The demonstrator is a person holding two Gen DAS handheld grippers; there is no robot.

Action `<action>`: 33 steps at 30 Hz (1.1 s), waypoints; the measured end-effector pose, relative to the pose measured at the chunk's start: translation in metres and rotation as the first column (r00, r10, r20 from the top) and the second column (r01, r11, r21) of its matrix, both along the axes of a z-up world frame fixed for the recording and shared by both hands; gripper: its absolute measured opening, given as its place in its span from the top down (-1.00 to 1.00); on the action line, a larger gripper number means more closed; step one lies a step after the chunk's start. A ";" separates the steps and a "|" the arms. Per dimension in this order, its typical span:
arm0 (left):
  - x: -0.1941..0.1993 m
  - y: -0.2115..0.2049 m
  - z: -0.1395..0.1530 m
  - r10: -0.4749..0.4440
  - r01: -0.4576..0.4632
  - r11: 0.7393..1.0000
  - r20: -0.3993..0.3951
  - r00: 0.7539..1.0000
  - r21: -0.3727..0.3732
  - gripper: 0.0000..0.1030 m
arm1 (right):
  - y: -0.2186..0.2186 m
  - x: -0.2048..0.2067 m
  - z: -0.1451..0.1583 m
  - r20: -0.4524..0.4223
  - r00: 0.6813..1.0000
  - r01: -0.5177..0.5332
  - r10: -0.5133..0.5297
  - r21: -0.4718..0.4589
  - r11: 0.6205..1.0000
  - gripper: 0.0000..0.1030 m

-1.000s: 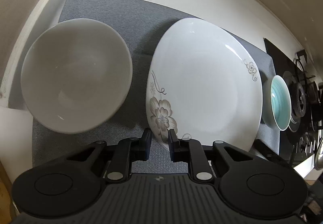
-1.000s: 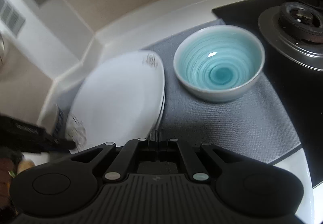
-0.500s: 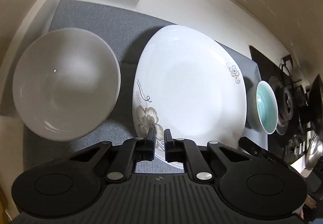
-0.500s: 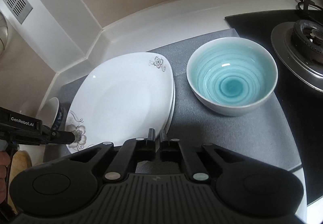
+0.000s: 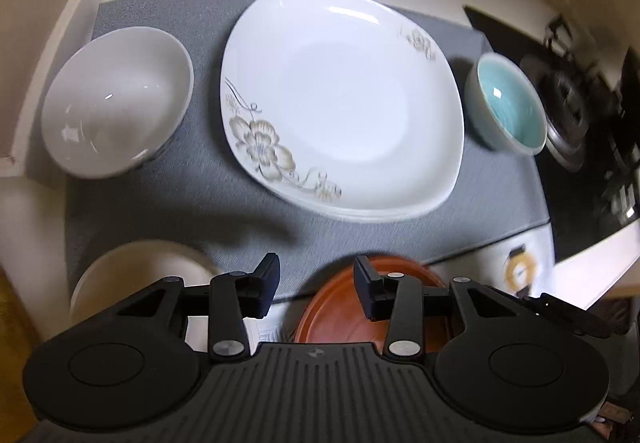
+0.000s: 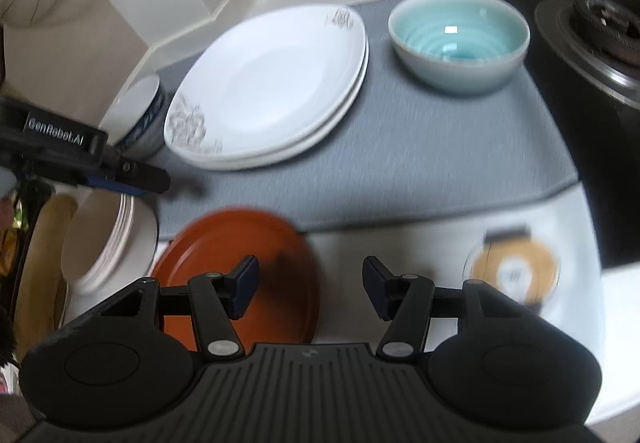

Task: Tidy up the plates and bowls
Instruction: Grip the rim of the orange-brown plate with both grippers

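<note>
A stack of two white flower-patterned plates (image 5: 344,99) (image 6: 276,83) lies on the grey mat (image 5: 200,187). A white bowl (image 5: 116,99) sits to its left, a teal bowl (image 5: 508,103) (image 6: 460,39) to its right. A red-brown plate (image 5: 360,303) (image 6: 240,267) and a stack of cream plates (image 5: 136,271) (image 6: 108,239) lie at the near edge. My left gripper (image 5: 316,287) is open and empty, above the mat's near edge. My right gripper (image 6: 310,291) is open and empty, over the red-brown plate's right rim.
A gas stove (image 6: 600,27) stands at the right on black glass. A round orange-and-white lid or coaster (image 6: 512,271) lies on the white counter at near right. The left gripper's body (image 6: 80,155) shows in the right wrist view.
Both grippers have opened and pulled back toward the near edge. The left one let go of the flowered plate's rim. The red-brown plate and cream plates have come into view.
</note>
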State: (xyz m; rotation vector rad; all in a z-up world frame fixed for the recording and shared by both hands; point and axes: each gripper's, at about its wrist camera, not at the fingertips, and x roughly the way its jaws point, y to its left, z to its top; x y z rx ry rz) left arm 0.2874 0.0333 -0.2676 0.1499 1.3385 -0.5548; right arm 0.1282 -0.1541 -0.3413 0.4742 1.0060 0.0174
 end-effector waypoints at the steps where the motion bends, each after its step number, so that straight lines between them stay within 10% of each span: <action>1: -0.004 -0.001 0.001 -0.009 0.009 1.000 0.006 1.000 0.000 0.10 | 0.004 -0.001 -0.005 -0.015 1.000 -0.016 0.016 0.001 1.000 -0.22; 6: -0.014 -0.002 0.001 -0.030 0.030 1.000 -0.011 1.000 -0.005 0.05 | 0.002 -0.002 -0.008 -0.029 0.999 0.016 -0.019 -0.120 0.993 0.87; 12: -0.025 -0.017 -0.005 -0.078 0.078 0.997 -0.004 0.997 0.002 -0.10 | -0.037 -0.016 0.002 0.017 0.976 0.218 -0.218 -0.152 0.964 0.79; 16: -0.040 -0.030 -0.014 -0.135 0.135 0.991 -0.015 0.991 -0.019 -0.24 | -0.042 -0.031 -0.003 -0.012 0.972 0.232 -0.236 -0.152 0.961 0.05; 20: -0.049 -0.045 -0.034 -0.175 0.175 0.985 -0.026 0.984 -0.012 -0.24 | -0.033 -0.036 -0.007 -0.004 0.979 0.200 -0.203 -0.148 0.968 0.05; 27: -0.054 -0.063 -0.051 -0.150 0.146 0.986 0.049 0.987 0.079 0.46 | -0.040 -0.038 -0.007 0.017 0.990 0.141 -0.140 -0.135 0.981 0.19; 33: -0.065 -0.077 -0.052 -0.094 0.084 0.985 0.063 0.994 0.149 0.64 | -0.053 -0.024 -0.009 0.035 0.999 0.024 -0.020 -0.119 0.993 0.33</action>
